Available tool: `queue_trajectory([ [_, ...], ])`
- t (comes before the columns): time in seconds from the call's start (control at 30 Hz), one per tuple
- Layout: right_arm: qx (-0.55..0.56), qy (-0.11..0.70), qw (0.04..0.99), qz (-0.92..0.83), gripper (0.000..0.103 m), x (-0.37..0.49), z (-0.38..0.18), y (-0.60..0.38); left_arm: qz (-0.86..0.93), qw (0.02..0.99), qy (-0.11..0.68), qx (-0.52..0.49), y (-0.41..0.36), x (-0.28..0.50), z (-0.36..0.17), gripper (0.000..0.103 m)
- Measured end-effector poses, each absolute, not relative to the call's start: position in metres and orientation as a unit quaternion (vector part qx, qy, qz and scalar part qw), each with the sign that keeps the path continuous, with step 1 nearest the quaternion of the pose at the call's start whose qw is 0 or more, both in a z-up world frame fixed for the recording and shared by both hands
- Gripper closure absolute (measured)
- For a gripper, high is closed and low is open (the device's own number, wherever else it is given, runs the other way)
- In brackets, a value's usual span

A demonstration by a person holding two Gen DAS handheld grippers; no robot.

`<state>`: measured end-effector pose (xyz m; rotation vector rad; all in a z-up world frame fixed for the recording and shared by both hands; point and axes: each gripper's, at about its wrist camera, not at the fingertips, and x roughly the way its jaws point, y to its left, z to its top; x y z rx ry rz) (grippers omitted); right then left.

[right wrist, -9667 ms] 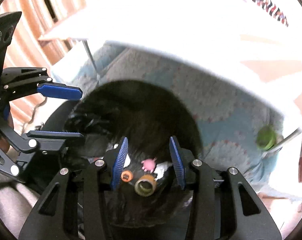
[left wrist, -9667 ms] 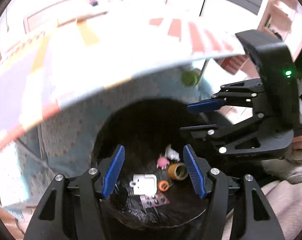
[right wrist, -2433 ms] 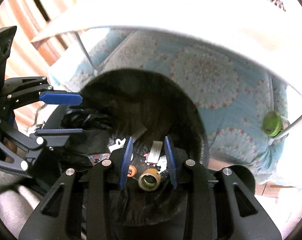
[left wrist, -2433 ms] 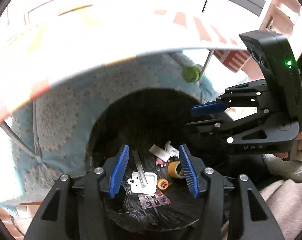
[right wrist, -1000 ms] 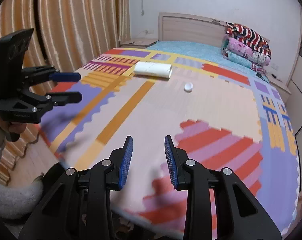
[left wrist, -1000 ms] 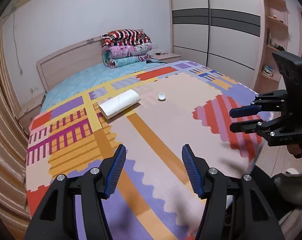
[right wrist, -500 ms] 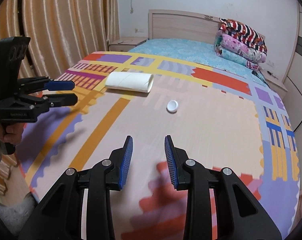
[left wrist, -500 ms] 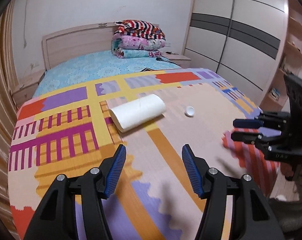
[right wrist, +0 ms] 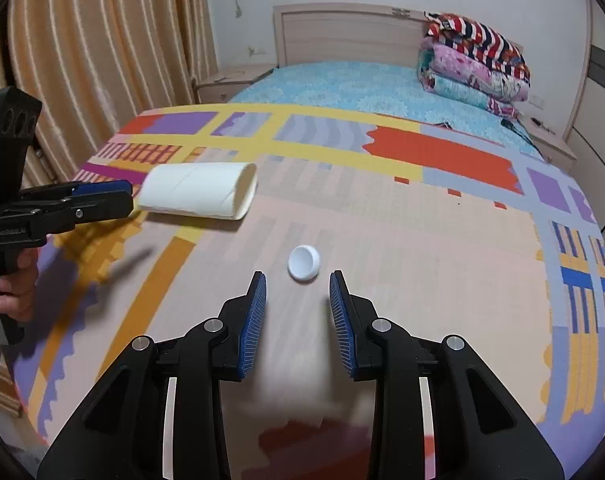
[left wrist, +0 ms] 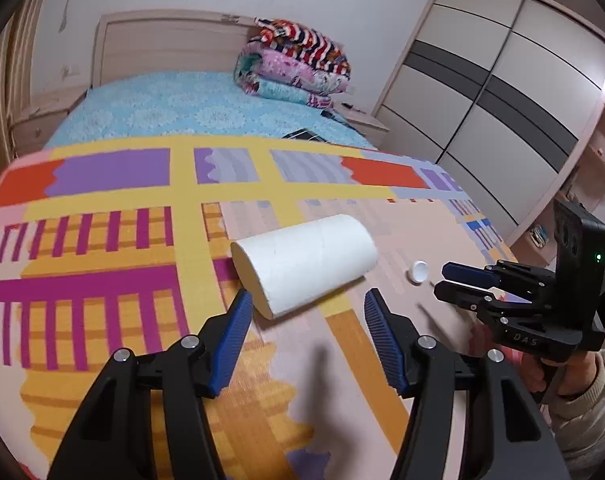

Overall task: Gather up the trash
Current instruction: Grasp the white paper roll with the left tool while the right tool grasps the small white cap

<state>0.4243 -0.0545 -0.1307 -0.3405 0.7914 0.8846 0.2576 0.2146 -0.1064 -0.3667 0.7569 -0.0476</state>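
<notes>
Left wrist view: our left gripper, fingers apart, faces the toilet paper roll lying mid-mat. Right wrist view: our right gripper, fingers apart, frames the white bottle cap near the mat's center.

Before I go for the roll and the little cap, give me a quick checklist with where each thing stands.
1. Left gripper jaws open wider than the paper roll: ok.
2. Roll lined up between the left jaws: ok, just ahead of them.
3. Right gripper jaws open and empty: ok.
4. White cap centred ahead of the right jaws: ok.
5. Cap and roll apart on the mat: ok.
6. Trash bin within reach: cannot tell, not in view.
</notes>
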Motion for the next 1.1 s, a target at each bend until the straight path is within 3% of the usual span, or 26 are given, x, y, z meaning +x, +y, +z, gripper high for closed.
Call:
queue_trajectory([
  [0.17, -0.169, 0.372, 0.814, 0.413, 0.070, 0.434, -0.137, -0.044, -0.028, 0.909, 0.367, -0.194, 0.218, 0.263, -0.113, 0.050],
  [0.3, -0.164, 0.377, 0.812, 0.413, 0.070, 0.440, -0.141, -0.041, -0.035, 0.904, 0.368, -0.216, 0.223, 0.268, -0.119, 0.068],
  [0.43, -0.178, 0.370, 0.815, 0.409, 0.070, 0.436, -0.141, -0.037, -0.055, 0.898, 0.359, -0.248, 0.228, 0.270, -0.123, 0.078],
  [0.5, -0.188, 0.364, 0.818, 0.404, 0.072, 0.433, -0.141, -0.035, -0.062, 0.897, 0.357, -0.253, 0.228, 0.269, -0.123, 0.092],
  [0.57, -0.194, 0.361, 0.820, 0.399, 0.083, 0.432, -0.141, -0.034, -0.072, 0.898, 0.354, -0.251, 0.224, 0.266, -0.121, 0.095],
  [0.7, -0.192, 0.362, 0.819, 0.402, 0.083, 0.432, -0.141, -0.037, -0.084, 0.906, 0.337, -0.242, 0.215, 0.257, -0.107, 0.101],
  [1.1, -0.182, 0.339, 0.826, 0.412, 0.083, 0.406, -0.117, -0.058, -0.073, 0.935, 0.313, -0.152, 0.163, 0.219, -0.054, 0.102],
])
